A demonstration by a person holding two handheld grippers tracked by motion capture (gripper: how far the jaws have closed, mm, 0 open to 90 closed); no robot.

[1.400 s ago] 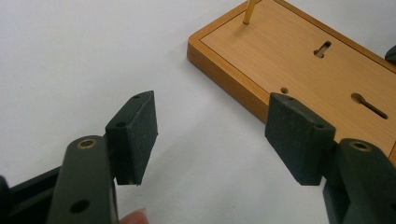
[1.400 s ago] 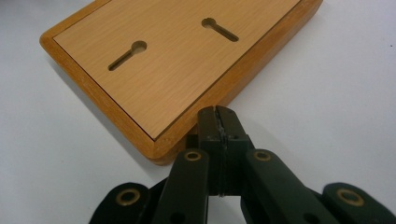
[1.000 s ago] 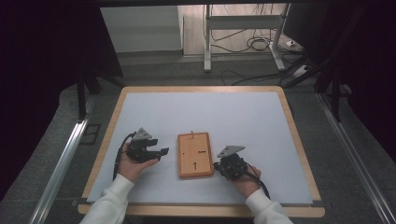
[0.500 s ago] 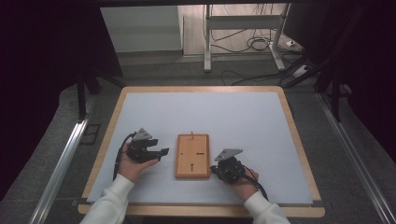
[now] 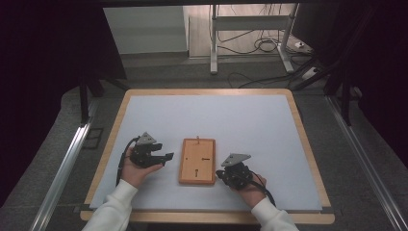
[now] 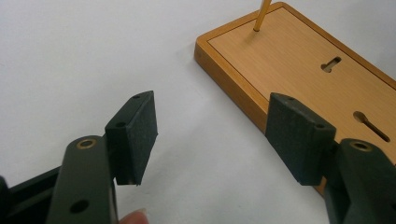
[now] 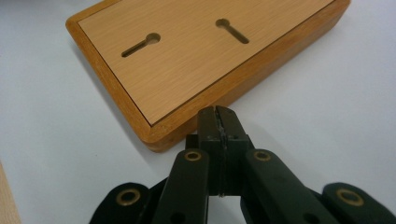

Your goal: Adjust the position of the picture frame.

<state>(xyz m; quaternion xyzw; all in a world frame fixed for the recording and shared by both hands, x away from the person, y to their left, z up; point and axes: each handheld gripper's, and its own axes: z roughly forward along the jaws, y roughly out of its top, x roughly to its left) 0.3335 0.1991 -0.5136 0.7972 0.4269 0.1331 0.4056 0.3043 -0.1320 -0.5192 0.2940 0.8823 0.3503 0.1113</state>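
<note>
A flat wooden board (image 5: 197,161) with two keyhole slots lies face up on the white mat, between my two grippers. A thin golden pin (image 5: 197,140) stands at its far end. My left gripper (image 5: 167,156) rests on the mat left of the board, open, with nothing between its pads. In the left gripper view its jaws (image 6: 215,135) point toward the board's long side (image 6: 289,56) and the pin (image 6: 260,14). My right gripper (image 5: 219,174) is shut, empty, at the board's near right corner. In the right gripper view its tips (image 7: 219,114) sit right against the board's side wall (image 7: 196,56).
The white mat (image 5: 216,115) sits in a wooden-edged table frame (image 5: 207,91). Metal rails (image 5: 67,163) run along both sides of the table. A desk frame and loose cables (image 5: 260,45) lie on the floor beyond the far edge.
</note>
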